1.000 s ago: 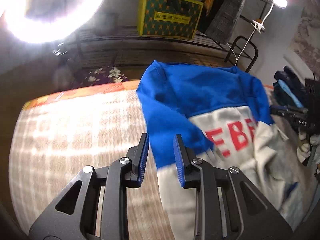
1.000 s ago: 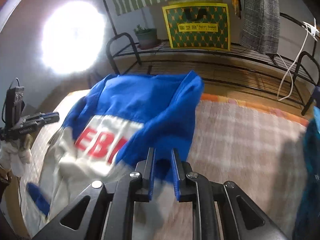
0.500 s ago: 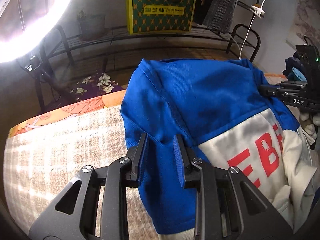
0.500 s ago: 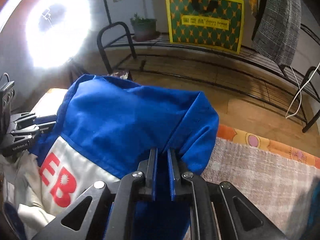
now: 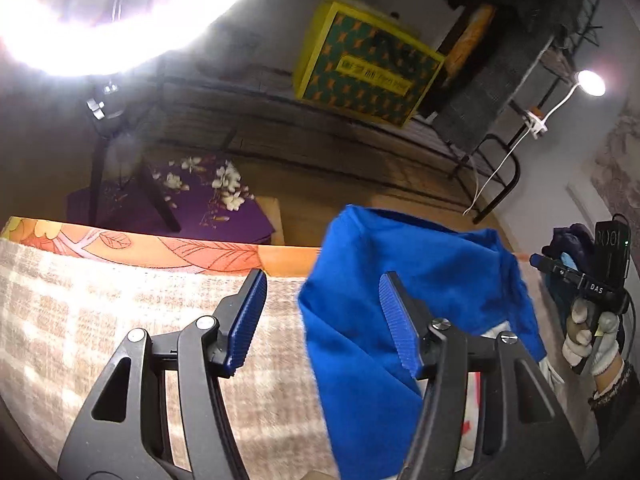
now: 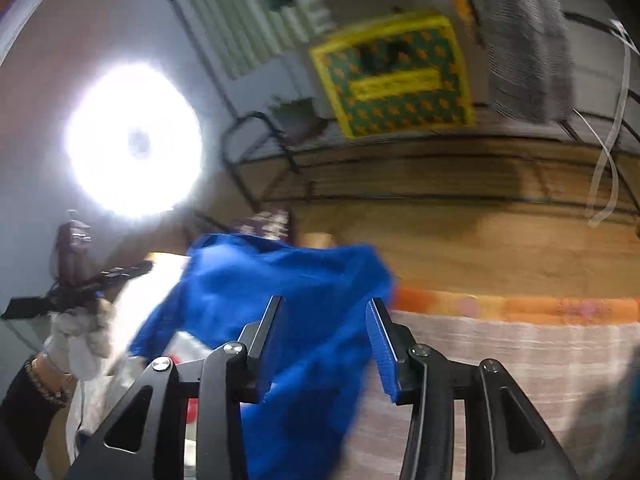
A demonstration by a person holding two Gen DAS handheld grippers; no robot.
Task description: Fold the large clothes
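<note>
We see one blue-and-white sweatshirt (image 5: 420, 292) lying on the plaid-covered surface (image 5: 120, 320), its white lower half and red lettering mostly hidden behind the tongs and cut off at the frame edge. Our two tongs, left tongs (image 5: 324, 320) and right tongs (image 6: 324, 336), are both opening, with blue cloth between the pads but not pinched. Beyond the sweatshirt stands one yellow-green box (image 5: 368, 76), blurred in the right wrist view.
</note>
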